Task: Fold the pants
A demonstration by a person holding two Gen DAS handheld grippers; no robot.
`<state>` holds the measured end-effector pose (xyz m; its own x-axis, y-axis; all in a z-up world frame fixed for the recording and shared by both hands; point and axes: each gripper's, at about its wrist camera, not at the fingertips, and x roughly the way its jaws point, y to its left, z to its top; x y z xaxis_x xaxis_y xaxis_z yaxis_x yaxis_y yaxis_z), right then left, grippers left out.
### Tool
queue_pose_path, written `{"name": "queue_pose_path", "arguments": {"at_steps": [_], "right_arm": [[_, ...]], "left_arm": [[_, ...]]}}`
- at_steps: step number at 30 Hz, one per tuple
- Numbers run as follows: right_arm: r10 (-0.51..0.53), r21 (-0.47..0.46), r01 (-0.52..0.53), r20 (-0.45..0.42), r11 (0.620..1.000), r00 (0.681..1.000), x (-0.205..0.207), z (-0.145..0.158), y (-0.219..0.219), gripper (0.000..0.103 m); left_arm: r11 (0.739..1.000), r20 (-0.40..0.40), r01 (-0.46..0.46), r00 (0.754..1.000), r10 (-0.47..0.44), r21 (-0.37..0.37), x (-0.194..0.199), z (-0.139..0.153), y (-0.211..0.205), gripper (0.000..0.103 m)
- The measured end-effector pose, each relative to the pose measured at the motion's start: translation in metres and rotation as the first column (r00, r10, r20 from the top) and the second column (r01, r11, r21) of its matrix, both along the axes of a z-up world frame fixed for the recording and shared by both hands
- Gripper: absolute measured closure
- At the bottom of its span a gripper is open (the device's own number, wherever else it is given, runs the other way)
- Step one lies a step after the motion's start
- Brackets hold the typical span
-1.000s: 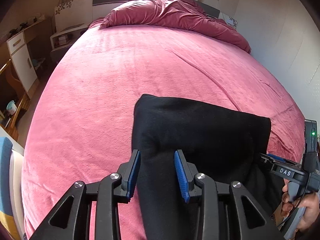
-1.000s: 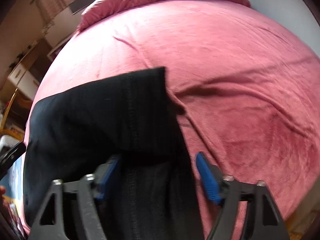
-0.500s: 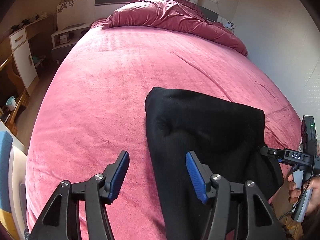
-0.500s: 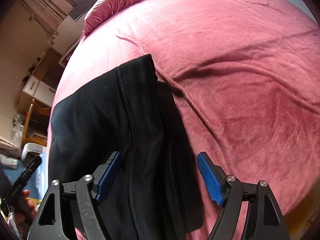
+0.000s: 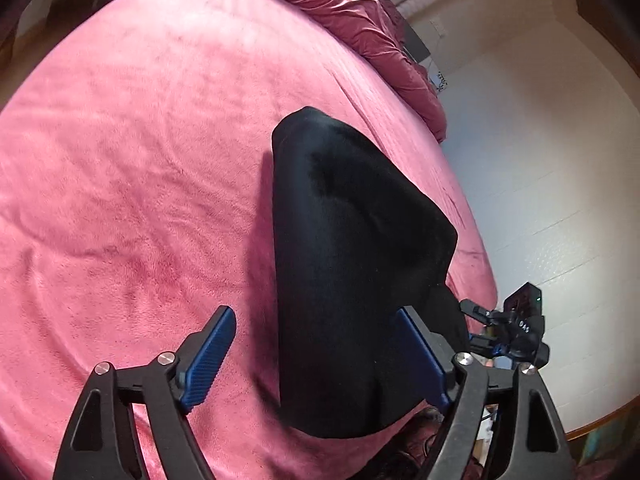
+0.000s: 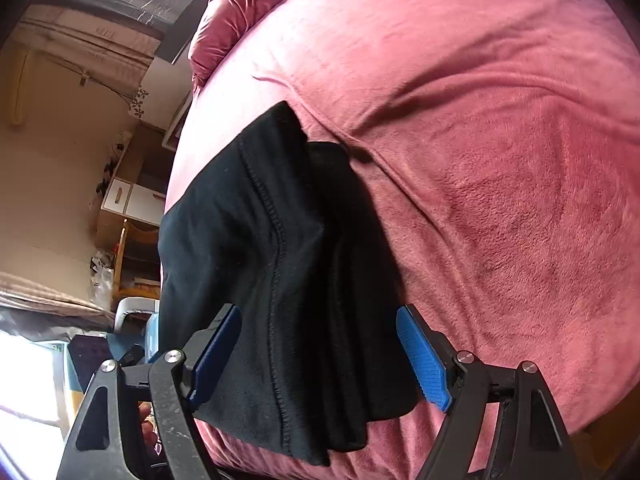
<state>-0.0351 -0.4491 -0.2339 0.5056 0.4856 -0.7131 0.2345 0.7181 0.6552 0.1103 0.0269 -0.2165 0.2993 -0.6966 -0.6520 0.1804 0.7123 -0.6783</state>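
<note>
The black pants [image 5: 344,264] lie folded into a thick bundle near the bed's front edge, a stitched seam running down the top layer [image 6: 276,248]. My left gripper [image 5: 320,356] hovers over the near end of the bundle, its jaws opening wide; the cloth sits below the gap and the blue pads [image 5: 208,356] do not press on it. In the right wrist view my right gripper [image 6: 320,360] also stands open above the same bundle, pads clear of the fabric. The right gripper shows at the far right of the left wrist view [image 5: 508,332].
A pink fleece bedspread [image 5: 140,160] covers the whole bed, with a bunched maroon duvet [image 5: 360,12] at the head. A white wall [image 5: 540,160] runs along one side. Cabinets, a wooden chair [image 6: 132,256] and clutter stand on the other side.
The left jaws let go of the pants and spread wide. Both grippers pulled back toward the bed's front edge and rolled, so the bundle now lies flat and free on the bedspread.
</note>
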Motion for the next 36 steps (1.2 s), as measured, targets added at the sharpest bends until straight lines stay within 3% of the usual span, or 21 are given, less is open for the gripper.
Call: {"name": "queue_pose_path", "arguments": {"at_steps": [10, 15, 18, 24, 30, 36], "right_arm": [[0.038, 0.026, -0.037, -0.014, 0.999, 0.999, 0.045, -0.019, 0.001, 0.022], [0.097, -0.03, -0.098, -0.029, 0.995, 0.995, 0.061, -0.021, 0.014, 0.031], [0.121, -0.067, -0.123, -0.024, 0.99, 0.992, 0.064, -0.018, 0.021, 0.04], [0.15, -0.149, -0.148, -0.004, 0.978, 0.989, 0.063, 0.001, 0.037, 0.055], [0.208, -0.197, -0.193, 0.055, 0.961, 0.977, 0.069, 0.04, 0.058, 0.059], [0.262, -0.206, -0.235, 0.114, 0.95, 0.958, 0.111, 0.063, 0.082, 0.059]], "left_arm": [[0.999, -0.04, 0.039, 0.998, -0.038, 0.015, 0.024, -0.012, -0.021, 0.019], [0.998, -0.099, 0.056, 0.994, -0.054, 0.025, 0.039, -0.023, -0.035, 0.041], [0.997, -0.106, 0.07, 0.992, -0.066, 0.035, 0.041, -0.025, -0.043, 0.045], [0.993, -0.041, 0.114, 0.993, -0.113, 0.025, 0.037, -0.016, -0.05, 0.065], [0.994, 0.038, 0.113, 0.993, -0.113, 0.007, 0.02, 0.009, -0.041, 0.067], [0.998, 0.119, 0.061, 0.991, -0.062, 0.011, 0.029, 0.037, -0.014, 0.067]]}}
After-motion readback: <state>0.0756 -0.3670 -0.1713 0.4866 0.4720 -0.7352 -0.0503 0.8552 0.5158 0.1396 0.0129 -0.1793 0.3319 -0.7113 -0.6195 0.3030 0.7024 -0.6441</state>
